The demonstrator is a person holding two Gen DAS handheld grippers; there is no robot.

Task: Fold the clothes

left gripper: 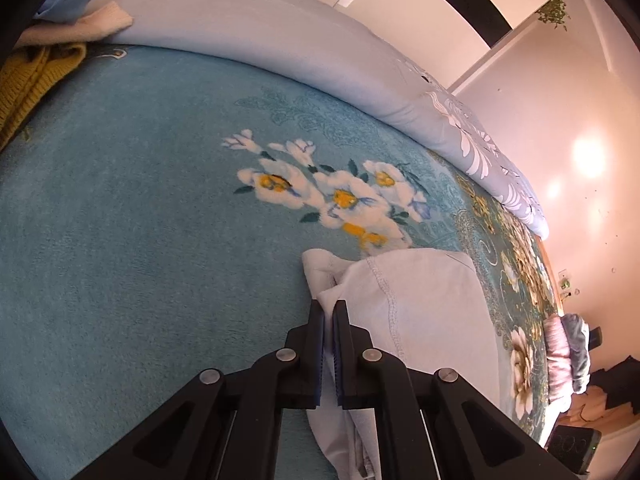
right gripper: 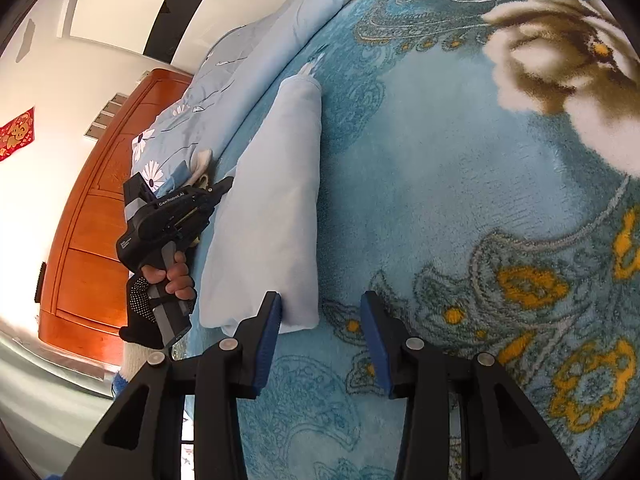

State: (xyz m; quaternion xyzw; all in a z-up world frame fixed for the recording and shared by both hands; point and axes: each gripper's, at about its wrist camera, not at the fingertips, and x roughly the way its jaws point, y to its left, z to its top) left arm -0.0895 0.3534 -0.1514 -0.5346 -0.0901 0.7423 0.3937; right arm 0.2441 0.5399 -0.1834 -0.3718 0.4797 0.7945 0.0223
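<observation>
**Pale garment pinched at one edge**

The left gripper [left gripper: 329,312] has its fingers clamped on a fold of the pale blue garment [left gripper: 424,312] — which lies folded long on the teal flowered blanket [left gripper: 132,220]. The right gripper [right gripper: 320,312] hovers with fingers apart; the garment's near end sits at its eleven o'clock, touching the left finger.

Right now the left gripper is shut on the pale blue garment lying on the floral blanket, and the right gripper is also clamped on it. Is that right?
Not quite. The left gripper is shut on the pale blue garment on the floral blanket, but the right gripper is not clamped: the right wrist view shows its jaws standing apart, with only the garment's near corner between them, pads not pressing.
</observation>
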